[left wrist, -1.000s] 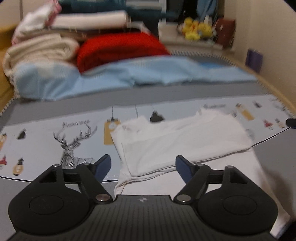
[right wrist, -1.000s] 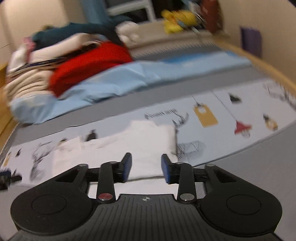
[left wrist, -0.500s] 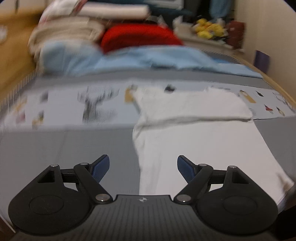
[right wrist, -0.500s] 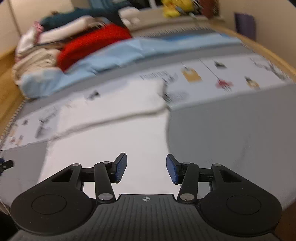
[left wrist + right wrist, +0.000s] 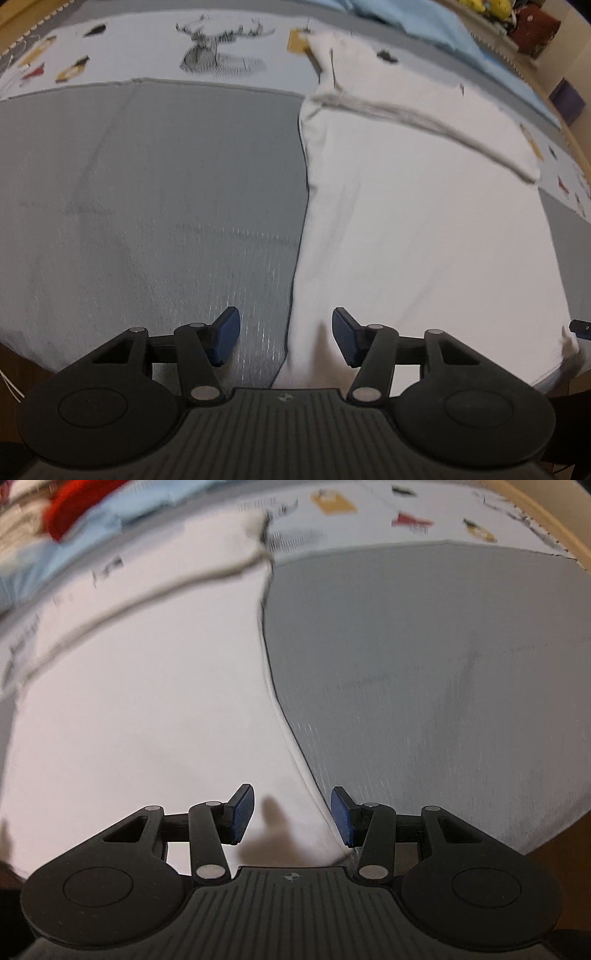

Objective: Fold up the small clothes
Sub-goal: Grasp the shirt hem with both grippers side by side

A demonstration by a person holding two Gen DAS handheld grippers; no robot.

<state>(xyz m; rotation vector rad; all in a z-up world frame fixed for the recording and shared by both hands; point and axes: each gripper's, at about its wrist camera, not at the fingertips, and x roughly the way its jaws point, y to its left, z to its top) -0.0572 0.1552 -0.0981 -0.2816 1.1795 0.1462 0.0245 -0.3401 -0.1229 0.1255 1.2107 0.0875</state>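
Looking down along both tools, we see a white, partly folded cotton garment (image 5: 424,229) lying flat on a grey woven bedspread (image 5: 155,206), its far part doubled over along a thick seam that crosses the cloth. In the left wrist view, we place the left tool (image 5: 286,338) over the garment's left edge near its lower corner: the left blue pad (image 5: 225,339) stands above the grey bedspread and the right pad above the white cloth, with the edge running between them. Its jaws are closing yet the pads stand apart and press on nothing. In the right wrist view, we find the right tool (image 5: 291,816) over the garment's right edge (image 5: 122,709), near the corresponding lower corner; its pads are likewise apart, the left one over white cloth, the right one at the border with the grey surface (image 5: 424,672). We cannot tell whether either tool's tips touch the fabric. Beyond the garment lies a pale printed band of the bedspread bearing a stag drawing (image 5: 218,51) and small coloured figures, and past it a light blue sheet (image 5: 417,18).
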